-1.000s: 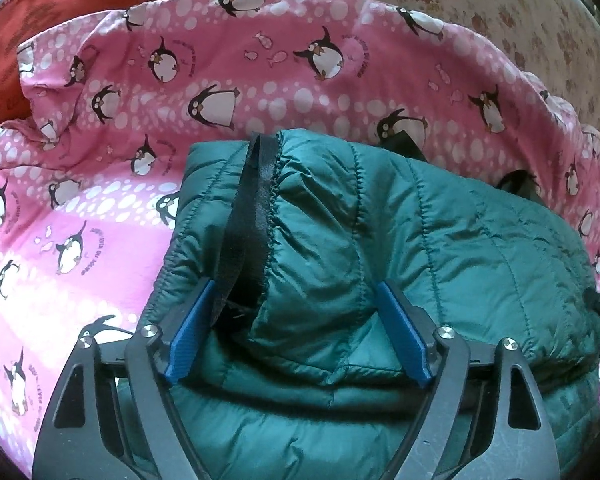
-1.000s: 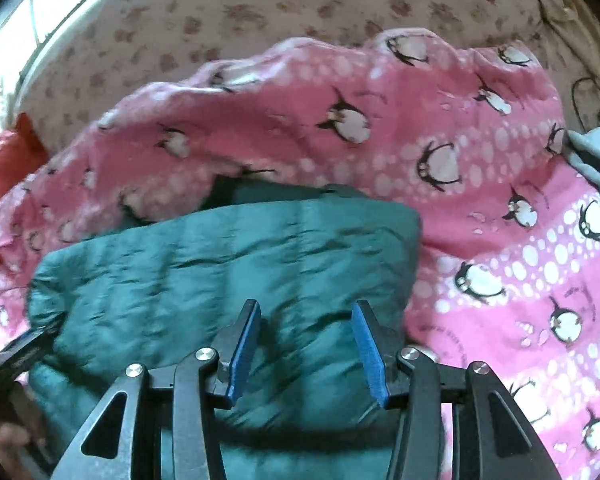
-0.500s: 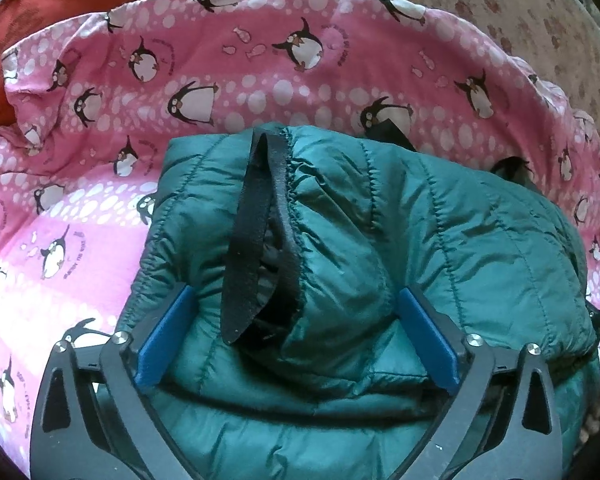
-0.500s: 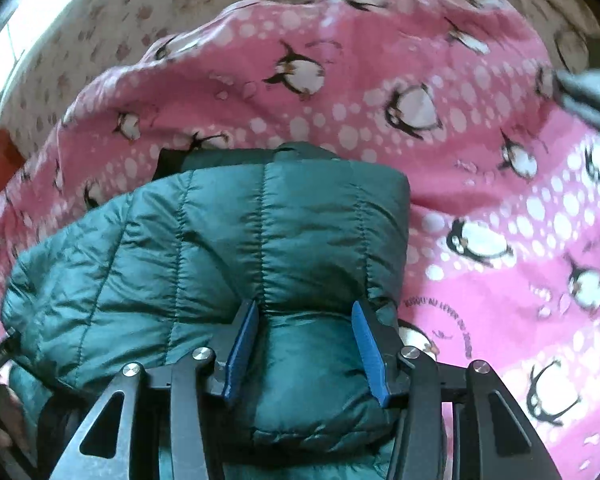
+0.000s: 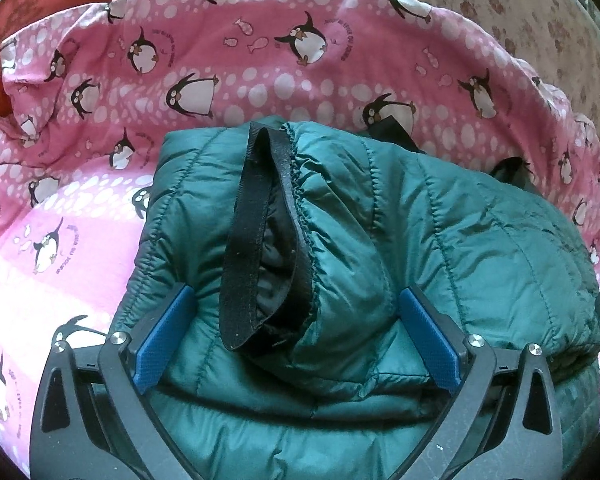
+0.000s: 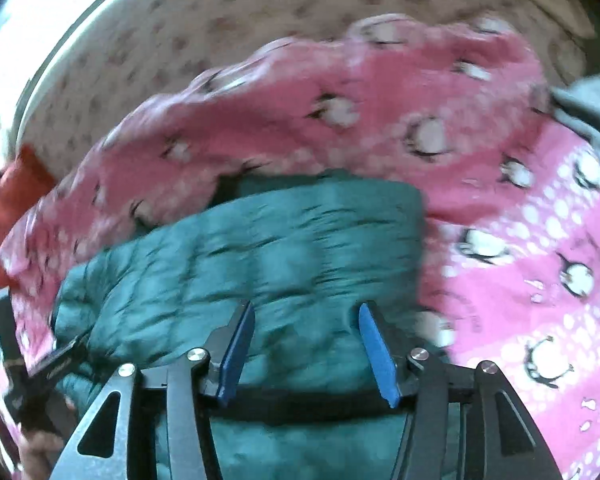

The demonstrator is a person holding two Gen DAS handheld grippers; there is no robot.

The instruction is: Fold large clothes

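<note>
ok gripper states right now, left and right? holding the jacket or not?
Left gripper: open wide, just opened, straddling the green jacket's folded edge, not clamping.
Right gripper: jaws just opening over the jacket; frame blurred, pads look clear of the fabric.

We see a quilted green jacket [image 5: 440,240] of slightly shiny, stitched cloth with a matt black woven strap [image 5: 248,248], lying on a soft matt pink penguin-print sheet [image 5: 260,72]. The gripper fingers [image 5: 164,336] carry textured blue pads.
</note>
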